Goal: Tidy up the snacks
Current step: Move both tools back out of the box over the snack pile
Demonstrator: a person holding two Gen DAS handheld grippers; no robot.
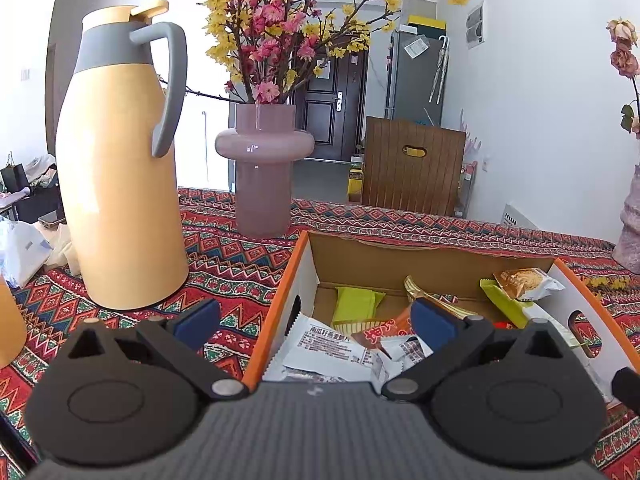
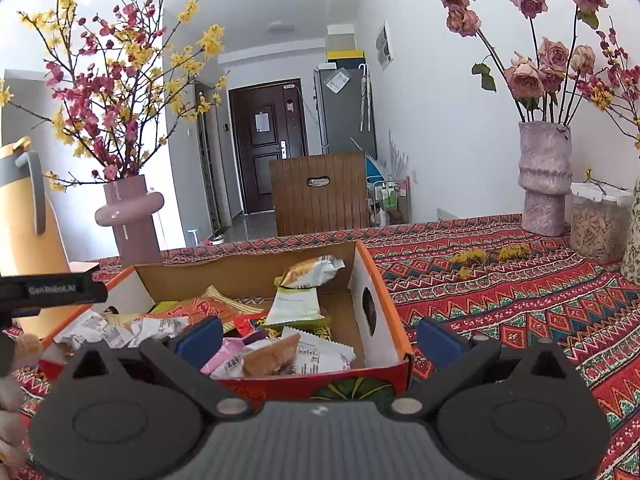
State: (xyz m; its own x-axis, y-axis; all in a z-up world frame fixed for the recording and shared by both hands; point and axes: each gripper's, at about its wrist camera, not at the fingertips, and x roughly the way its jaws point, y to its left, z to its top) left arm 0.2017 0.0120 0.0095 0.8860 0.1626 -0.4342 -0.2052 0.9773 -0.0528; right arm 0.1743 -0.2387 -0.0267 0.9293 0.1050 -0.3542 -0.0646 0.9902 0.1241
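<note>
An open cardboard box [image 1: 304, 280] with orange edges sits on the patterned tablecloth and holds several snack packets. In the left wrist view I see a white printed packet [image 1: 328, 350], a green packet [image 1: 354, 304] and a biscuit packet [image 1: 524, 284] inside. My left gripper [image 1: 316, 322] is open, straddling the box's left wall, with nothing between its fingers. The right wrist view shows the same box [image 2: 368, 280] from its near right corner, with a pink packet [image 2: 228, 360] and a white-green packet [image 2: 294, 304]. My right gripper [image 2: 318, 338] is open over that corner, empty.
A tall yellow thermos jug [image 1: 120, 184] stands left of the box, a mauve vase of blossoms [image 1: 264, 168] behind it. At the right stand a rough pink vase of roses [image 2: 544, 180] and a clear jar [image 2: 598, 224]. A wooden chair back [image 2: 320, 194] lies beyond the table.
</note>
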